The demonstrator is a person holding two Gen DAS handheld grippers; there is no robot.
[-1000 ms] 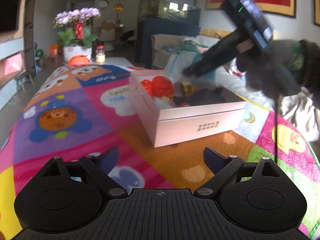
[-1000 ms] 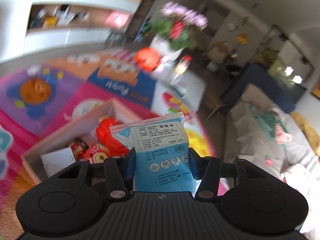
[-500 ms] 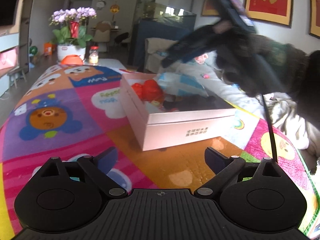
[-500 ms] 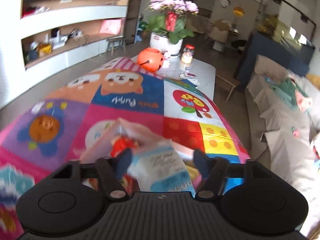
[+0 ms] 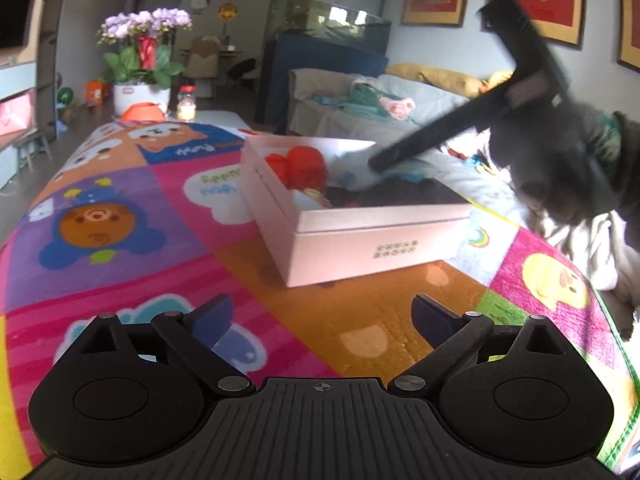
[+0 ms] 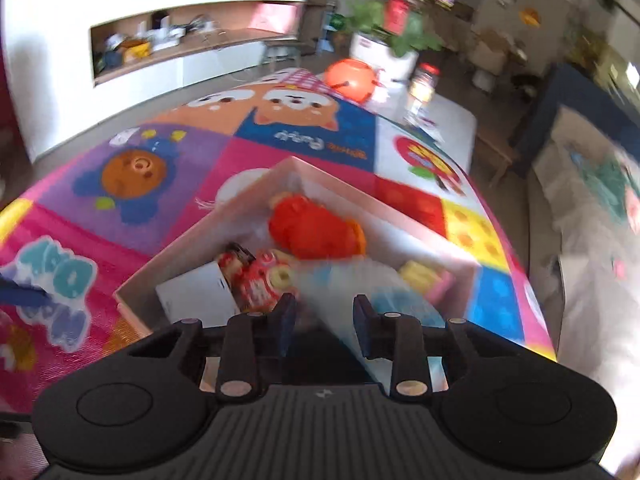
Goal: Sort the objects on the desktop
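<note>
The left gripper (image 5: pixel 322 314) is hovering low over the colourful play mat (image 5: pixel 120 216), on the near side of the pink box (image 5: pixel 360 236), its jaws spread wide with nothing between them. The pink box is sitting on the mat, holding a red plush toy (image 6: pixel 314 230), a small red figure (image 6: pixel 264 280) and a white card (image 6: pixel 196 294). The blue-and-white packet (image 6: pixel 360 292) is lying inside the box, right of the plush. The right gripper (image 6: pixel 323 318) is reaching down over the box's right part, its jaws closing, the blurred packet showing between them; whether the pads are pressing it I cannot tell
</note>
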